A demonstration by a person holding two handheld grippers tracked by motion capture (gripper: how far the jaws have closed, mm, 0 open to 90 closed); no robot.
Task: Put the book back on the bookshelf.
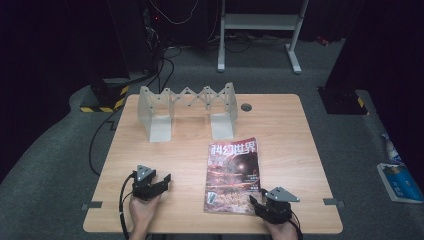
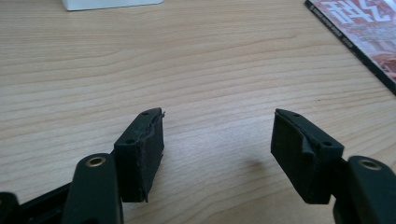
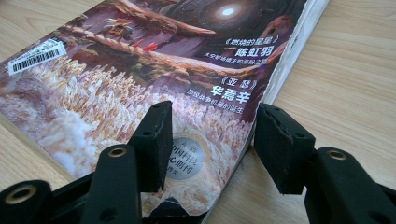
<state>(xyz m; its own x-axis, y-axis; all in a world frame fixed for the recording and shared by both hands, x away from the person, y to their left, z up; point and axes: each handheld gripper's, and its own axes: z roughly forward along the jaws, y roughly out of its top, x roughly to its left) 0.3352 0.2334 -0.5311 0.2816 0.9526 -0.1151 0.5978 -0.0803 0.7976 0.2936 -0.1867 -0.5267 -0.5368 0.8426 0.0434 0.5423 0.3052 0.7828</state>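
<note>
My right gripper [image 3: 210, 140] hangs open over the magazine's [image 1: 233, 175] near right corner, one jaw above the cover and one past its edge, ready to pinch it. My left gripper [image 2: 217, 149] rests open on the bare table [image 1: 175, 165], left of the magazine.

We see a grey accordion-style rack [image 1: 187, 107] standing at the far side of the wooden table [image 1: 295, 130], a round grommet hole [image 1: 245, 106] just right of it. White frame legs [image 1: 260, 30] behind; blue packet [image 1: 400, 182] on the floor.
</note>
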